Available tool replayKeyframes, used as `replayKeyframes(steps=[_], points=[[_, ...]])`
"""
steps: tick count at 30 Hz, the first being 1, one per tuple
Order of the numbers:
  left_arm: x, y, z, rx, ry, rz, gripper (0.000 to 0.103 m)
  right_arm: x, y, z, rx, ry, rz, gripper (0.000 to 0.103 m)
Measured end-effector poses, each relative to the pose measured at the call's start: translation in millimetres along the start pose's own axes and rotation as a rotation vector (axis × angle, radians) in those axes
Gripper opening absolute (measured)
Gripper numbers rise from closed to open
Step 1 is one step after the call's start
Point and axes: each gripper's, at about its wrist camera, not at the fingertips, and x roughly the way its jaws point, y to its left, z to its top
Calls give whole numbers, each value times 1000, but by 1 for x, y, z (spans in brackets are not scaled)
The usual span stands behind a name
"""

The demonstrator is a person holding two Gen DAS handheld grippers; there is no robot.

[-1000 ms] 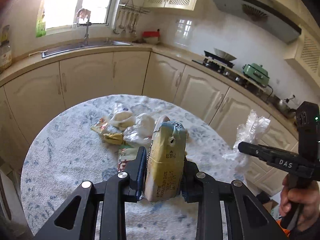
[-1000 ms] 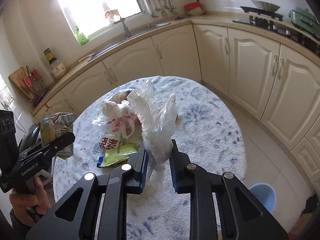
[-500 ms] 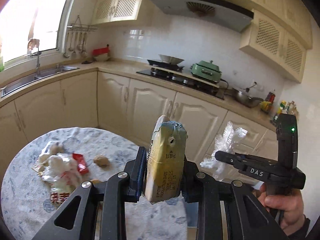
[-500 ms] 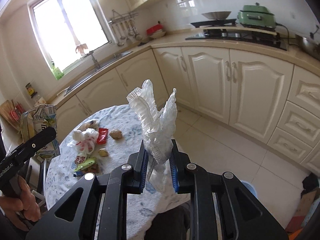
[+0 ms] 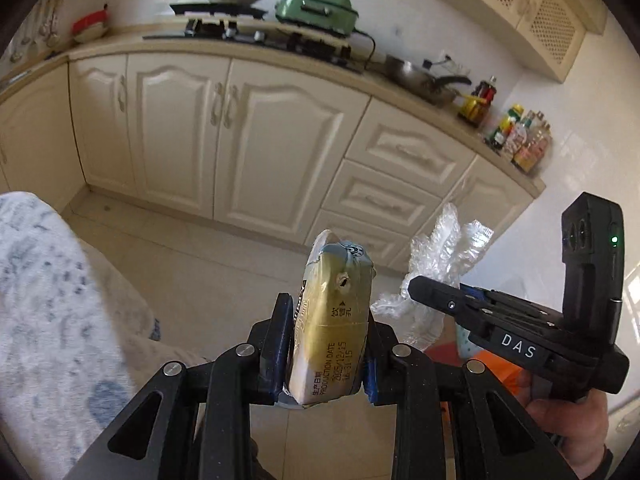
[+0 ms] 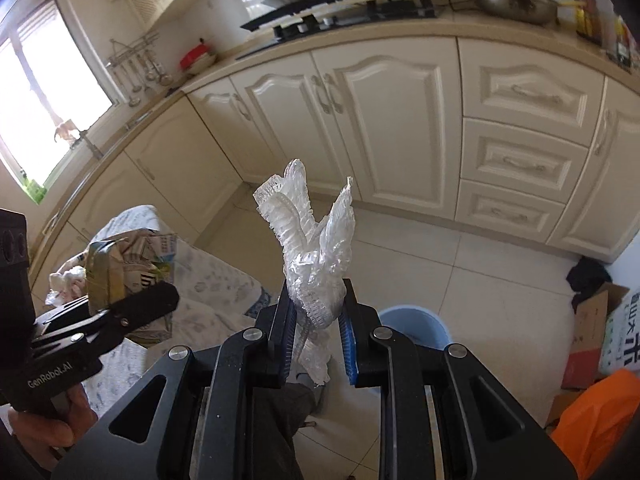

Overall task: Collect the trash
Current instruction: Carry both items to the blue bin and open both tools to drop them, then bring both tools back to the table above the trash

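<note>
My left gripper (image 5: 325, 354) is shut on a crushed gold drink carton (image 5: 330, 332), held upright over the tiled floor. The same carton (image 6: 120, 268) shows at the left of the right wrist view, in the left gripper (image 6: 132, 312). My right gripper (image 6: 316, 336) is shut on a crumpled clear plastic wrap (image 6: 316, 252) that sticks up between its pads. That wrap (image 5: 444, 252) and the right gripper (image 5: 420, 286) also show at the right of the left wrist view. A light blue bin (image 6: 416, 326) stands on the floor just behind the right gripper's fingers.
The round table with its blue-and-white cloth (image 5: 48, 300) lies to the left, with more trash (image 6: 66, 280) on it. Cream cabinets (image 5: 256, 148) run along the far wall under a stove counter. A cardboard box (image 6: 592, 324) and an orange bag (image 6: 596, 420) sit at the right.
Both grippers swung away from the table to the right, toward the floor by the cabinets, each keeping its item. The blue bin has come into the right wrist view.
</note>
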Motion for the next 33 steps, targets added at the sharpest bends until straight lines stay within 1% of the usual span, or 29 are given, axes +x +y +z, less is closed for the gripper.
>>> replayKeyframes(steps=[6,9,14,17,18,19,20,21,22,23,24,25,26,28,30,33], points=[[94,-2,10,-9,176,-56,26,52,-55,-20,89,113,-43,20],[134,5,16,-8,244,-47,26,81,-76,-25,128,175,-56,20],[194,20,26,-65,345,-33,26,120,-102,-33,188,251,-63,23],[224,27,40,-45,383,2,31,134,-113,-35,211,279,-77,24],[231,29,43,-43,393,12,39,135,-116,-37,213,280,-87,27],[236,32,44,-42,404,26,45,136,-119,-39,216,284,-101,34],[241,31,46,-43,412,43,48,138,-122,-40,219,293,-118,41],[244,31,49,-49,408,54,55,138,-125,-41,231,297,-124,47],[242,26,49,-51,400,61,62,137,-128,-41,246,290,-129,60],[239,24,50,-49,391,79,66,135,-132,-42,259,283,-134,73],[237,20,52,-46,381,105,76,133,-136,-44,274,273,-140,80],[234,16,54,-42,371,119,83,133,-139,-44,283,266,-149,92],[227,13,56,-38,349,128,85,130,-140,-45,288,258,-161,99],[212,6,57,-17,318,152,96,125,-141,-46,293,247,-176,102],[186,1,58,10,272,162,101,120,-139,-46,305,238,-187,103],[163,-8,60,25,228,183,102,108,-133,-46,318,217,-192,103]])
